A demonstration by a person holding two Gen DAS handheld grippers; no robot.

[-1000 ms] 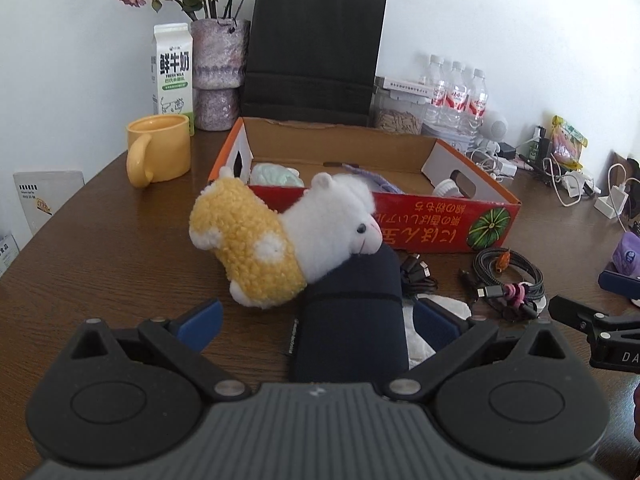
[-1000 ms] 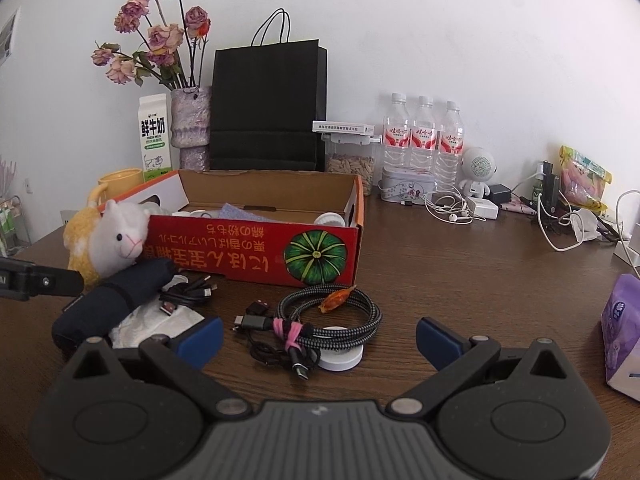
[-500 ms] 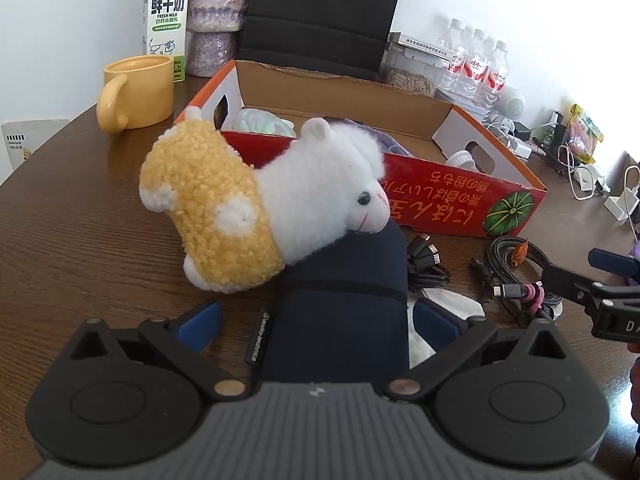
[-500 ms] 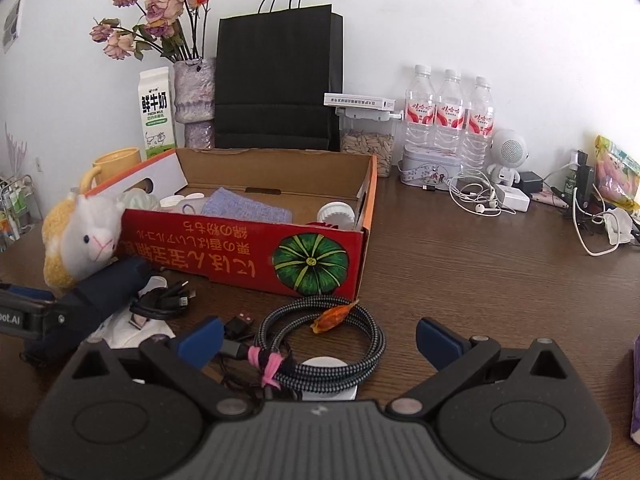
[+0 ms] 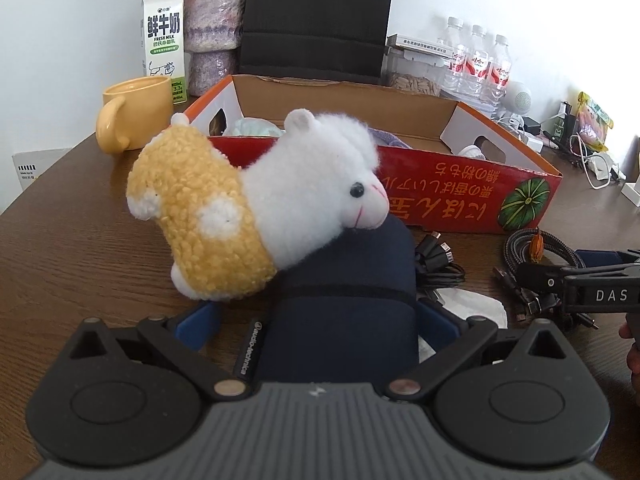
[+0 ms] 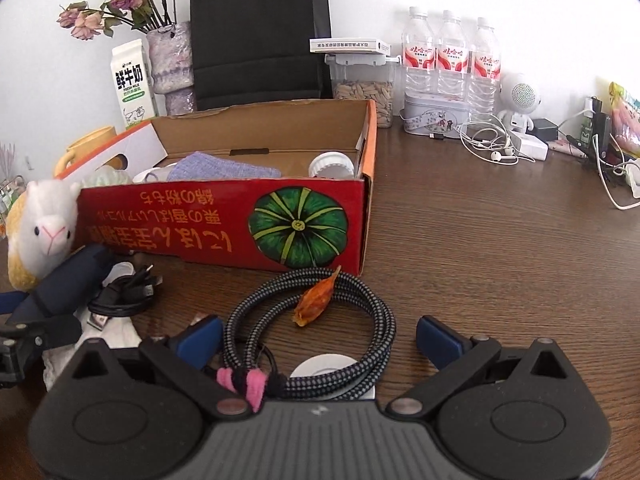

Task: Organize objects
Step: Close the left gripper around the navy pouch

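Left wrist view: your left gripper (image 5: pixel 318 322) is straddling the dark navy fabric pouch (image 5: pixel 344 300) lying on the brown wooden table (image 5: pixel 72 256), jaws spread, the white-and-yellow plush alpaca (image 5: pixel 256 208) resting on its far end. Right wrist view: your right gripper (image 6: pixel 318 340) is hovering, jaws spread, over the coiled black-and-white braided cable (image 6: pixel 320 320).

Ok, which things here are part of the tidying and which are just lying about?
Likely in play:
navy pouch between the left gripper's open fingers
plush alpaca resting on it
braided cable coil at the open right gripper
black cables
red box

Probably background:
yellow mug
milk carton
water bottles
black bag
earphones
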